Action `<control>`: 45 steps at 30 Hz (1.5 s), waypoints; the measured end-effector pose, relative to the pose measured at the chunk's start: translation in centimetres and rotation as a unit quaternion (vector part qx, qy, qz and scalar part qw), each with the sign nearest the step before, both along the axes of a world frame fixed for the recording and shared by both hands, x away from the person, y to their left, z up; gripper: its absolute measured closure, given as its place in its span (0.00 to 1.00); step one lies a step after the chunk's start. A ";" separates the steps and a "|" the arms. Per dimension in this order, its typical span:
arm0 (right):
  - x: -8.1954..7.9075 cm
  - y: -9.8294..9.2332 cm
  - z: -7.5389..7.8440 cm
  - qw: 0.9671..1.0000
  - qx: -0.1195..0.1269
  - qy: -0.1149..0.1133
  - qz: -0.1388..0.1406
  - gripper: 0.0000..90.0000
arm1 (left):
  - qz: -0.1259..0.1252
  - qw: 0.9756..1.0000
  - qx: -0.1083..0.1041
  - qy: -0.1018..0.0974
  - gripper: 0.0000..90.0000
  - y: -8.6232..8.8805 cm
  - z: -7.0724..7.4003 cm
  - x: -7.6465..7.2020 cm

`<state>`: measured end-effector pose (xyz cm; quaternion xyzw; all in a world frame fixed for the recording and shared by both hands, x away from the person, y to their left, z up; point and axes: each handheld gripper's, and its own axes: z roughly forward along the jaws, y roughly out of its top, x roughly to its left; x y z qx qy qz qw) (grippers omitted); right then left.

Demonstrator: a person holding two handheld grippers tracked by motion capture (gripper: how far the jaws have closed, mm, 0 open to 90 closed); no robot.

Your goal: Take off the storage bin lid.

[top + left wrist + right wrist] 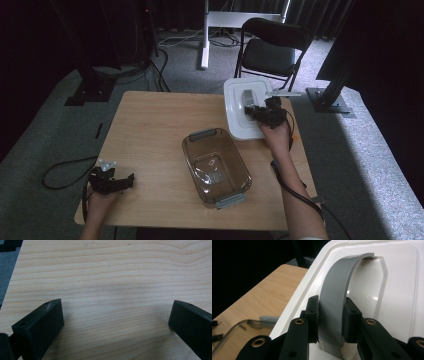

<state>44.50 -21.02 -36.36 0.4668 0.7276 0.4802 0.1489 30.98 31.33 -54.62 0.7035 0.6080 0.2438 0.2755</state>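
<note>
Clamping the lid's grey handle (334,302), your right gripper (331,320) sits at two o'clock; left gripper (116,322) released.

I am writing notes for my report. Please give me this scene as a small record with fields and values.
surface: wooden table
container: clear brown tub, open, near the table's middle
lid: white lid, at the table's far right edge, apart from the tub
lid handle: grey arched handle
right gripper: shut on the handle, one jaw at each side
left gripper: open over bare wood, holds nothing
</note>
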 end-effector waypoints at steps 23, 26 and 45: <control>5.0 0.9 -3.6 0.999 -0.006 0.020 -0.030 0.79 | 0.000 1.000 0.000 0.000 0.00 0.0 0.0 0.0; 5.5 1.3 -4.3 0.999 -0.004 0.023 -0.030 0.78 | 0.000 1.000 0.000 0.000 0.00 0.0 0.0 0.0; 6.1 3.0 -8.1 0.998 -0.001 0.058 -0.013 0.78 | 0.000 1.000 0.000 0.000 0.00 0.0 0.0 0.0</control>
